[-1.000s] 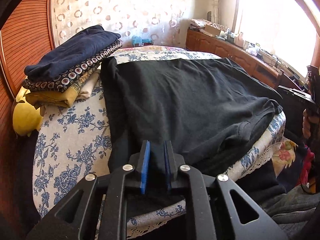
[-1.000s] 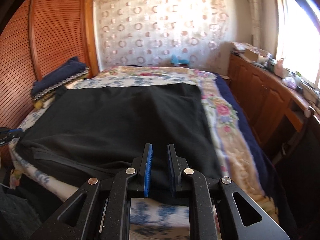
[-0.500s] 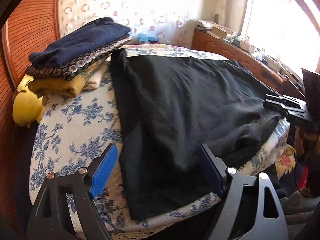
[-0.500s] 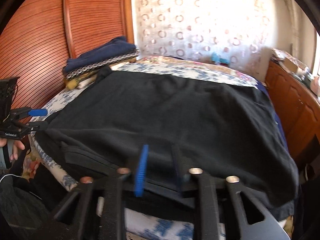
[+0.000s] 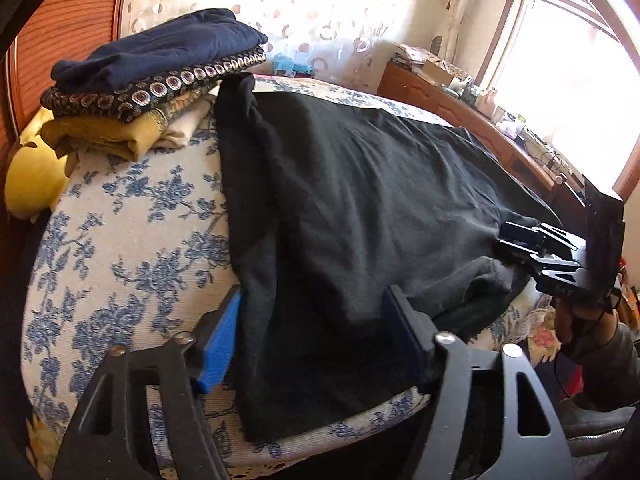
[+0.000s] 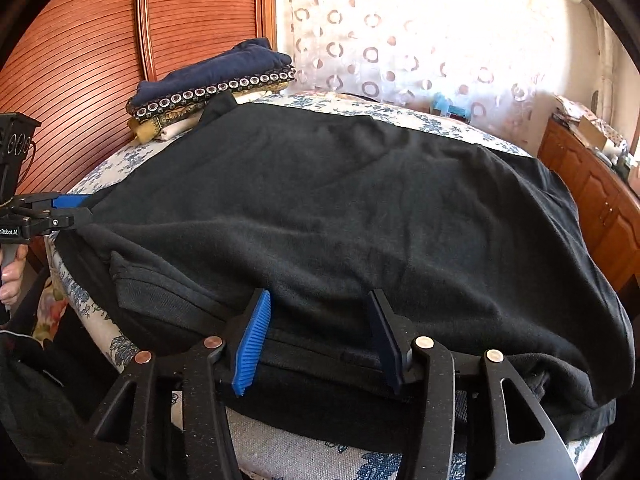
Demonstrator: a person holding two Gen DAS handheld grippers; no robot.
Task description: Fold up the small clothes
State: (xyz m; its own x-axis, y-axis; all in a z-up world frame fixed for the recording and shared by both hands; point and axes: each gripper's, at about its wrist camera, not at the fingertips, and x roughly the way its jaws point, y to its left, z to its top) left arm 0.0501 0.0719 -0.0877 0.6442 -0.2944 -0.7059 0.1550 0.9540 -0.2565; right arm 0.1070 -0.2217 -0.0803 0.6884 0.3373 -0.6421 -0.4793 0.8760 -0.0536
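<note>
A black garment (image 5: 360, 208) lies spread over the blue-flowered bed (image 5: 132, 248); it also fills the right wrist view (image 6: 340, 208). My left gripper (image 5: 316, 336) is open, its blue pads either side of the garment's near left edge. My right gripper (image 6: 320, 344) is open over the garment's near hem at the bed's front edge. Each gripper shows in the other's view: the right gripper (image 5: 536, 248) at the garment's right end, the left gripper (image 6: 60, 212) at its left end.
A stack of folded clothes (image 5: 152, 76), navy on top, sits at the bed's far left by a wooden slatted wall (image 6: 100, 40). A yellow pillow (image 5: 32, 176) lies beside it. A wooden counter (image 5: 480, 120) with clutter runs along the window side.
Both grippers were shut on the garment's edge a second ago; the left opened first, then the right. Both have swung toward the garment's ends.
</note>
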